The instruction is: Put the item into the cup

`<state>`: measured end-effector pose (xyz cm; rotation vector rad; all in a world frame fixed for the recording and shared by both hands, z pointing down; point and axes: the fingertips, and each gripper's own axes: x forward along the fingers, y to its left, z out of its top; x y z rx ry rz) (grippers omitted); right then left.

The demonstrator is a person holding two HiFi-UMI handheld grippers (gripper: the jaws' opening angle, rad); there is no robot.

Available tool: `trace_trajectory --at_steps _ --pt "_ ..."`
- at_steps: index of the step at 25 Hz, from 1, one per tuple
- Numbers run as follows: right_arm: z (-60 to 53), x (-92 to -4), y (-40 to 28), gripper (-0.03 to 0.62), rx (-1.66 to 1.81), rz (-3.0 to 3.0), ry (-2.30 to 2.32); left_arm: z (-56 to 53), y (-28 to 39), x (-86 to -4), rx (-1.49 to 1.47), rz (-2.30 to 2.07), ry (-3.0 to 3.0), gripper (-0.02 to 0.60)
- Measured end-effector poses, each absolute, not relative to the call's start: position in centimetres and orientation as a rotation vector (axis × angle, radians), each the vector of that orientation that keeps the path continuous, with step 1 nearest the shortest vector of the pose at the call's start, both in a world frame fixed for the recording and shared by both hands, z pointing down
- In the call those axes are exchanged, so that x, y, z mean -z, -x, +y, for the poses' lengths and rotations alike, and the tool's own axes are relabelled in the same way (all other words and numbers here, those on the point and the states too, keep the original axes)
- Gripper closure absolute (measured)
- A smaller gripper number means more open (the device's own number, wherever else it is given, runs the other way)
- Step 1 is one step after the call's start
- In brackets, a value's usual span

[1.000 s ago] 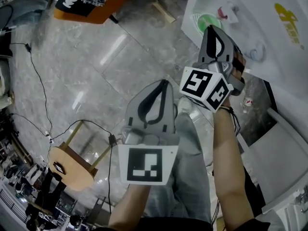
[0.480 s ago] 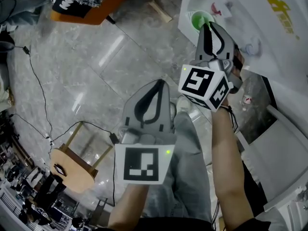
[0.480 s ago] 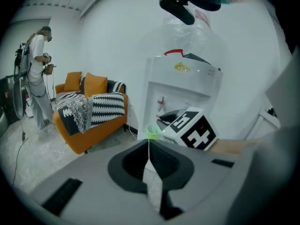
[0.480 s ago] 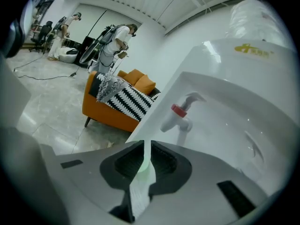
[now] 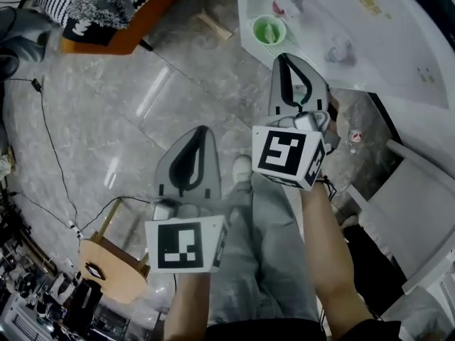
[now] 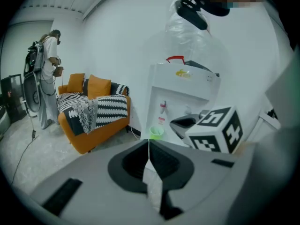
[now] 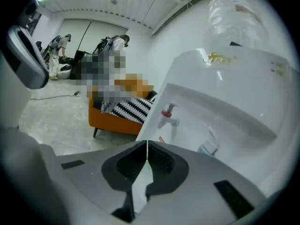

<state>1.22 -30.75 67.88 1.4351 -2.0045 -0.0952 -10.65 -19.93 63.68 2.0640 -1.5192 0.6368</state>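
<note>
While both pairs of jaws are pressed together with nothing between them, the left gripper [image 5: 200, 130] hangs over the grey stone floor [image 5: 135, 84]. The right gripper [image 5: 286, 57] points at a white water dispenser [image 5: 377, 48]. A small green cup [image 5: 269, 30] stands upright, mouth open, on the dispenser's ledge. It sits just ahead of the right gripper's tips without touching them, below a red tap [image 5: 279, 8].
</note>
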Motion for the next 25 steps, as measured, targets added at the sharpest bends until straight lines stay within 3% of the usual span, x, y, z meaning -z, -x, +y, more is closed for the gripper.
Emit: trace_trajectory --at_steps 9,25 --pt "-24.4 -64.1 -1.0 0.583 -0.043 -2.068 -1.412 -17.4 13.8 -60.4 -0.647 -1.578 -2.094 0.568" --pt "-18.3 -47.3 -0.8 0.583 -0.138 -2.206 -1.512 -14.8 9.8 -45.5 -0.462 -1.524 -2.301 0.568"
